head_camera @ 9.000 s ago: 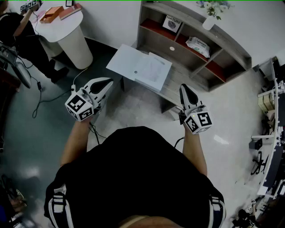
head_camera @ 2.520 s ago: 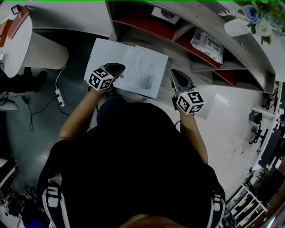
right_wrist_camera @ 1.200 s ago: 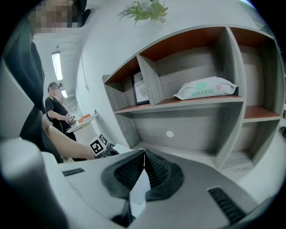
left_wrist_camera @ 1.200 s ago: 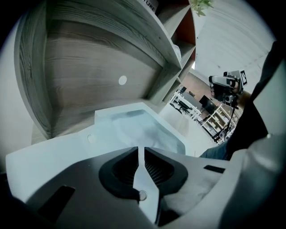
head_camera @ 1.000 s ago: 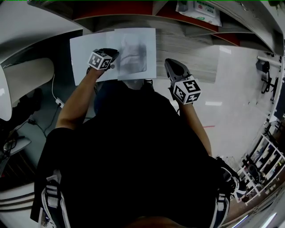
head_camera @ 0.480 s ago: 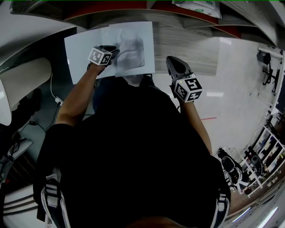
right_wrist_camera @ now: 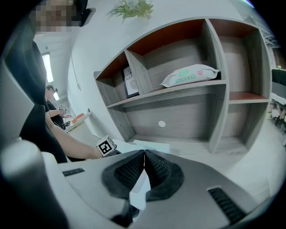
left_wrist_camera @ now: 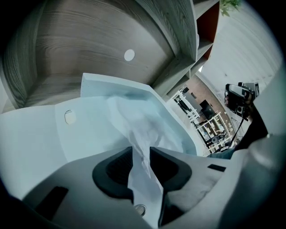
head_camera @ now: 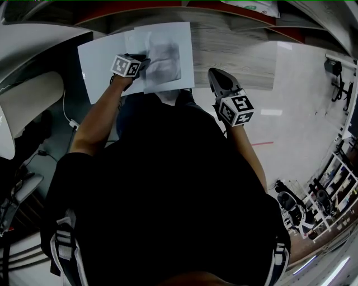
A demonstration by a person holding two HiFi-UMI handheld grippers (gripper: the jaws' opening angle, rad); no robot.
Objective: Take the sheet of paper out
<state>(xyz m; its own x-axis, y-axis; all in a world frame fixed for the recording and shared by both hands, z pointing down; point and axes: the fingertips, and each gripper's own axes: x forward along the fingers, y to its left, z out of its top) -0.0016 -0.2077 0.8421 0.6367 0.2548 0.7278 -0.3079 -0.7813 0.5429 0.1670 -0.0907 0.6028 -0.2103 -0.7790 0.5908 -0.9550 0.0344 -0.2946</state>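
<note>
Grey wood shelf unit (right_wrist_camera: 178, 96) with red-backed bays. On its middle board we note a wipes pack (right_wrist_camera: 190, 75). In the left bay a framed card (right_wrist_camera: 131, 82) stands upright, and a plant (right_wrist_camera: 132, 8) sits on top. White sheets (head_camera: 103, 56) lie on the low board, overhanging its near edge. Pale floor (head_camera: 291, 84) to the right.

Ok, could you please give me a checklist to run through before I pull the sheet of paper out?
1. Left gripper closed on the sheet of paper: ok.
2. Sheet lying flat at the fingers: not ok, it is bunched there.
3. Sheet free of the folder: cannot tell.
4. Right gripper clear of the sheet: ok, shut and off to the side.
5. Folder held down: not ok, the right gripper is not on it.
</note>
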